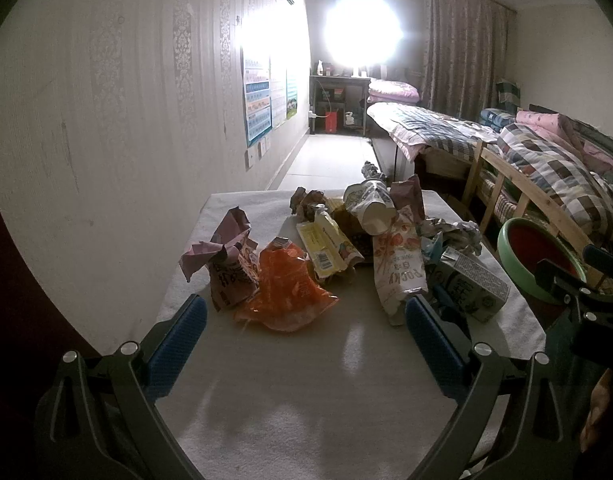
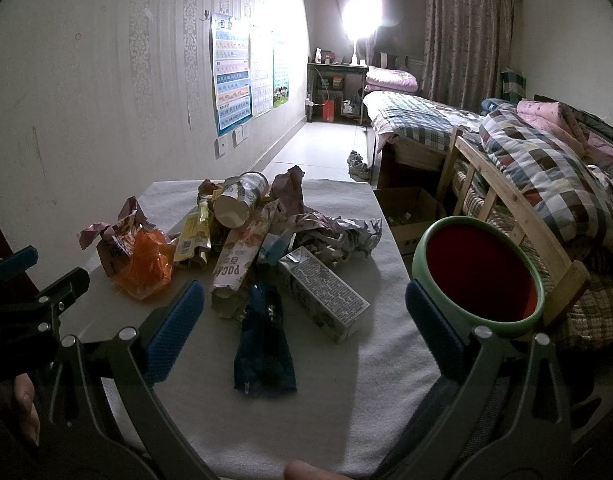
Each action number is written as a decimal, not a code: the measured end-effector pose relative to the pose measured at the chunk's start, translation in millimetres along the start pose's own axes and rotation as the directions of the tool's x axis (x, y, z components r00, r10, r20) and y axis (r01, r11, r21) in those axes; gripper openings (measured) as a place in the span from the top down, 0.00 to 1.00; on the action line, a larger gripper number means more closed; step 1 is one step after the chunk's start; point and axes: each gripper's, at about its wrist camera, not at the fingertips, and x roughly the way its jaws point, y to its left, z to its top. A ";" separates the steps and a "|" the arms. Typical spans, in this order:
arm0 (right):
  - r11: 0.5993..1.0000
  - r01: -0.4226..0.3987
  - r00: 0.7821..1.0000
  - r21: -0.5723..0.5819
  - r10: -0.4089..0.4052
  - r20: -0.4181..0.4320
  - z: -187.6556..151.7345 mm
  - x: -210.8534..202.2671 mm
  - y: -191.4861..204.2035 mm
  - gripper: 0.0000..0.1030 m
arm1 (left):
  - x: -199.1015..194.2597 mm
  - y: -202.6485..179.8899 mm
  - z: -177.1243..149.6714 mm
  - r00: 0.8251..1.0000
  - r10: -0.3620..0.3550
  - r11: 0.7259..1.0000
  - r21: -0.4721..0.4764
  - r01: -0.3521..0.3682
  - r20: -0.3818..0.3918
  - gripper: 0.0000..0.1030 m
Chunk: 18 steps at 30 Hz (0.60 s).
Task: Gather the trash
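Observation:
A heap of trash lies on the white-covered table (image 1: 286, 380): an orange wrapper (image 1: 284, 294), a yellow packet (image 1: 324, 246), a crushed paper cup (image 1: 372, 208), a Pocky box (image 1: 398, 264), a drink carton (image 1: 472, 284) and crumpled paper (image 2: 338, 236). In the right wrist view a dark blue wrapper (image 2: 264, 344) lies nearest, beside the carton (image 2: 322, 292). My left gripper (image 1: 306, 316) is open just short of the orange wrapper, holding nothing. My right gripper (image 2: 304, 304) is open above the blue wrapper and carton. A green basin with a red inside (image 2: 480, 276) sits off the table's right edge.
A papered wall with posters (image 2: 232, 80) runs along the left. A wooden bed frame (image 2: 506, 200) with checked quilts is on the right, with a cardboard box (image 2: 410, 208) on the floor between it and the table. A bright lamp (image 2: 362, 12) glares at the back.

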 end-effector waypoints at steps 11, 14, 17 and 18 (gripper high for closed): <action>1.000 -0.004 1.000 0.001 0.004 -0.010 -1.0 1.9 -0.5 0.03 | 0.7 -0.1 -0.7 1.000 0.002 1.000 0.000 -0.002 -0.002 0.08; 1.000 -0.004 1.000 0.001 0.004 -0.010 -1.1 2.3 -0.6 0.03 | -1.1 -0.5 0.8 1.000 0.003 1.000 0.000 -0.003 -0.004 0.08; 1.000 -0.004 1.000 0.001 0.004 -0.011 -1.0 1.9 -0.8 0.03 | -1.0 -0.6 0.9 1.000 -0.001 1.000 0.002 0.001 -0.009 0.08; 1.000 -0.003 1.000 0.002 0.003 -0.009 -1.0 1.9 -0.7 0.03 | -0.2 -0.5 0.5 1.000 -0.003 1.000 0.003 0.003 -0.010 0.08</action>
